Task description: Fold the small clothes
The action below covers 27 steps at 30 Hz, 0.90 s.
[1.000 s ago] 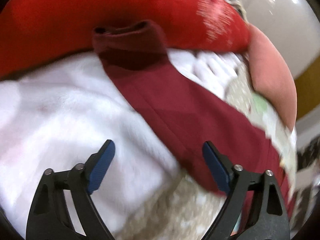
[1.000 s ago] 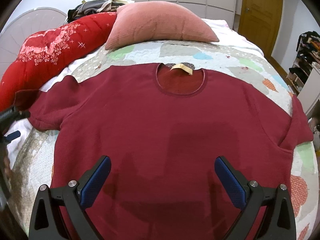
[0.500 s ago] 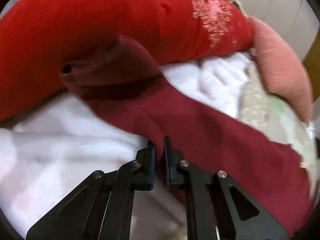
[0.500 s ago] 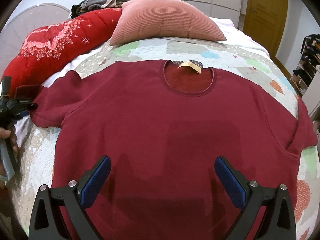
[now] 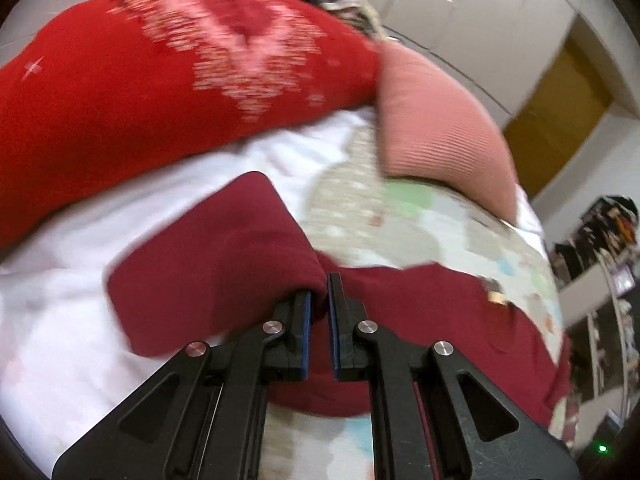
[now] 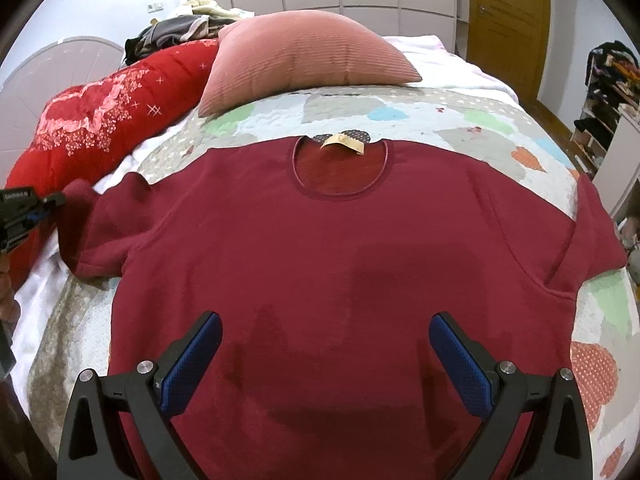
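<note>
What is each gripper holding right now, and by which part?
Left gripper is shut on the dark red shirt, pinching its sleeve. Right gripper is open above the shirt, holding nothing.

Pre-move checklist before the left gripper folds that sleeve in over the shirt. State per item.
1. Left gripper shut on the sleeve: ok, fabric is pinched between the pads.
2. Sleeve free of the red quilt: ok, the cuff is lifted and hangs clear of it.
3. Shirt body flat on the bedspread: ok, collar and chest lie smooth.
4. Right gripper out of the fold path: not ok, it hovers open over the lower shirt.
5. Far sleeve laid flat: cannot tell, it drapes toward the bed edge.
6. Pink pillow clear of shirt: ok.
</note>
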### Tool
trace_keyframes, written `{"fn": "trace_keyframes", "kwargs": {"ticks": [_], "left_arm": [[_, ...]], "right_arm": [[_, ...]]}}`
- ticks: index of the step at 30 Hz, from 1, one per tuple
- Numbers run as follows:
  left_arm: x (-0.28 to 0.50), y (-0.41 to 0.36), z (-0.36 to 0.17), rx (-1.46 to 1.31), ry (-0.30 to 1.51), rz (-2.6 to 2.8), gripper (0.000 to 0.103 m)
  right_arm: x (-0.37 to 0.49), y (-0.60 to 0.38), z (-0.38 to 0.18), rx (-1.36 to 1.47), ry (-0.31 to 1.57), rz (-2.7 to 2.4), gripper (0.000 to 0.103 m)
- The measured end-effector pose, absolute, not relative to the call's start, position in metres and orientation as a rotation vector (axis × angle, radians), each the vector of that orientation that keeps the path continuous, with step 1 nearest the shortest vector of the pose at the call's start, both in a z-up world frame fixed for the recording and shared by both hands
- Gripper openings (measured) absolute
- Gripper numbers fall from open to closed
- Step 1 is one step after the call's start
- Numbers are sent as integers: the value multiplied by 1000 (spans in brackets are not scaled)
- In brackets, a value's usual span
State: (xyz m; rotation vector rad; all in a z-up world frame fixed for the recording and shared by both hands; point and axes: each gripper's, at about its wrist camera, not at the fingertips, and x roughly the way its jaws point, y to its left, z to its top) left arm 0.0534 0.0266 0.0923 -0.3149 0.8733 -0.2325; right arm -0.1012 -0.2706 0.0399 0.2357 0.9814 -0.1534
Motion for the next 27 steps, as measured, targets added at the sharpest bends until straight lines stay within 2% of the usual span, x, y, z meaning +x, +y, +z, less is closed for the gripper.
{"fn": "trace_keyframes", "kwargs": {"ticks": [7,14,15,17,21,23,25,27], "left_arm": [[19,-94,111,-204,856,-485,6],[-5,-190,77,-125,929,-688,6],[-7,-200,70,-111,955,-728,10],[-13,-210,65,-60,994,-780,31],[-24,-187,79,-45,958,-805,39],[-27,-164,87,-30,930,-787,52],[-30,-125,97,-29,874,-708,58],[-31,-96,99,-31,832,-643,59]], "right_arm": [[-113,-292,54,245,943,-203,103],[-128,-335,62,272,925,-308,103],[-131,-341,61,269,928,-332,103],[-136,-350,58,275,936,-356,103],[-141,-361,53,303,947,-369,103],[-141,-359,54,303,941,-353,103],[-140,-353,57,288,927,-325,103],[-137,-343,65,270,886,-272,103]]}}
